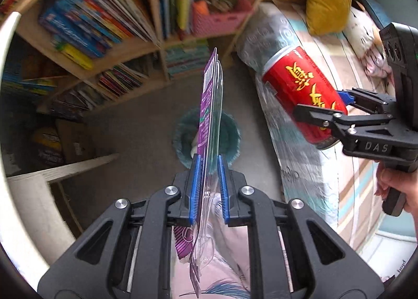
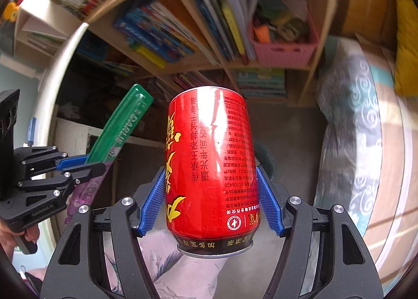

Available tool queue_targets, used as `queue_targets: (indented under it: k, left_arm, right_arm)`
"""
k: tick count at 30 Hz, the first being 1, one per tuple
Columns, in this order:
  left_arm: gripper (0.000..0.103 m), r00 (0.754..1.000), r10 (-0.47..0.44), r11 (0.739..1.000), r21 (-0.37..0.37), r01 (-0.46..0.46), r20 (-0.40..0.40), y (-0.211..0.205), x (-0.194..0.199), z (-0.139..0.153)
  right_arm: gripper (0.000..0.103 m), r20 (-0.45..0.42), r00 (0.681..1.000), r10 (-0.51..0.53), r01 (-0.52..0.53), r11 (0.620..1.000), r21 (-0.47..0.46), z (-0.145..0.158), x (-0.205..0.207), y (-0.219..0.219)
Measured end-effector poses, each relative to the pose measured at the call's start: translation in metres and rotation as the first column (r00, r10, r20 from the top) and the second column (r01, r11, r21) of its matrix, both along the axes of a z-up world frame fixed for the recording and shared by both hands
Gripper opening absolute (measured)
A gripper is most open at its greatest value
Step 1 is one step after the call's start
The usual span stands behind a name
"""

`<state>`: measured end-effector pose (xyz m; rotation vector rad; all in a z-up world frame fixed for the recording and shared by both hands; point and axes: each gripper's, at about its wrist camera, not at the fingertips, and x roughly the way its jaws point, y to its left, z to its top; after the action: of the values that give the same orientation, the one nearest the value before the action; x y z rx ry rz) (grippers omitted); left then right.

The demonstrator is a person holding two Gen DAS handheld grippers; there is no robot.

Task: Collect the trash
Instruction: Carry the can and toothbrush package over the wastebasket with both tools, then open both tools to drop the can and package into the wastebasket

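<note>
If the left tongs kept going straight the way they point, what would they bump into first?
Probably the teal fuzzy-rimmed bin on the floor: it sits directly beyond the left tongs and the flat plastic package they grip, though depth is uncertain.

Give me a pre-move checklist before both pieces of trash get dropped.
1. Right gripper clamped on the red can: ok.
2. Left gripper clamped on the flat plastic package: ok.
3. Package edge seated between both pads: ok.
4. The two grippers apart, loads not touching: ok.
5. Teal bin below the package: ok.
6. Room left in the bin: cannot tell.
</note>
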<state>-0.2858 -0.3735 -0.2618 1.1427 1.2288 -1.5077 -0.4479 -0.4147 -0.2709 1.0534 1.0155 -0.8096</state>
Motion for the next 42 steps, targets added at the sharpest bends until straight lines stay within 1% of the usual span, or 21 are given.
queue_targets:
  k: [5, 10, 12, 14, 16, 22, 25, 30, 34, 38, 39, 40, 41, 42]
  left_arm:
    - [0.012, 0.999, -0.045, 0.997, 0.066, 0.044, 0.004, -0.005, -0.017, -0.034]
    - [0.012, 0.996, -0.084, 0.988, 0.129, 0.081, 0.013, -0.011, -0.032, -0.072]
    - [0.012, 0.997, -0.077, 0.983, 0.166, 0.076, 0.001, -0.013, -0.034, -0.091]
    - [0.012, 0.997, -0.081, 0.976, 0.200, 0.079, 0.001, -0.014, -0.034, -0.110]
    - [0.012, 0.996, -0.088, 0.969, 0.235, 0.082, 0.017, -0.016, -0.037, -0.134]
    - [0.012, 0.990, -0.130, 0.941, 0.321, 0.107, 0.052, -0.018, -0.044, -0.194]
    - [0.012, 0.986, -0.154, 0.929, 0.349, 0.121, 0.069, -0.019, -0.047, -0.218]
    - [0.012, 0.983, -0.171, 0.915, 0.382, 0.133, 0.066, -0.022, -0.048, -0.253]
    - [0.012, 0.974, -0.206, 0.900, 0.409, 0.151, 0.094, -0.023, -0.051, -0.279]
    - [0.013, 0.971, -0.217, 0.890, 0.428, 0.156, 0.098, -0.024, -0.053, -0.294]
    - [0.014, 0.970, -0.220, 0.889, 0.430, 0.157, 0.101, -0.025, -0.053, -0.296]
    - [0.027, 0.972, -0.214, 0.890, 0.429, 0.152, 0.099, -0.025, -0.053, -0.296]
    - [0.038, 0.975, -0.200, 0.892, 0.429, 0.140, 0.098, -0.027, -0.052, -0.297]
    - [0.052, 0.978, -0.184, 0.898, 0.421, 0.128, 0.095, -0.029, -0.050, -0.295]
  right_arm:
    - [0.067, -0.013, 1.000, -0.028, 0.029, 0.998, 0.064, -0.036, -0.011, 0.007]
    - [0.067, -0.017, 0.998, -0.068, 0.069, 0.990, 0.119, -0.076, -0.019, 0.011]
    - [0.067, -0.017, 0.996, -0.085, 0.087, 0.986, 0.145, -0.092, -0.020, 0.011]
    - [0.067, -0.025, 0.996, -0.091, 0.094, 0.983, 0.155, -0.109, -0.020, 0.011]
    - [0.067, -0.035, 0.995, -0.096, 0.101, 0.981, 0.167, -0.128, -0.019, 0.011]
    - [0.067, -0.050, 0.991, -0.127, 0.136, 0.962, 0.238, -0.188, -0.019, 0.010]
    - [0.067, -0.056, 0.985, -0.160, 0.170, 0.948, 0.269, -0.213, -0.022, 0.010]
    - [0.067, -0.073, 0.977, -0.198, 0.211, 0.928, 0.307, -0.251, -0.023, 0.010]
    - [0.067, -0.087, 0.974, -0.209, 0.226, 0.918, 0.327, -0.272, -0.022, 0.012]
    - [0.068, -0.123, 0.969, -0.213, 0.242, 0.915, 0.324, -0.285, -0.025, 0.012]
    - [0.068, -0.118, 0.968, -0.221, 0.248, 0.911, 0.330, -0.288, -0.027, 0.012]
    - [0.069, -0.115, 0.966, -0.230, 0.255, 0.907, 0.335, -0.288, -0.029, 0.012]
    - [0.074, -0.126, 0.964, -0.236, 0.265, 0.905, 0.333, -0.288, -0.031, 0.013]
    - [0.079, -0.132, 0.962, -0.237, 0.268, 0.905, 0.329, -0.287, -0.033, 0.013]
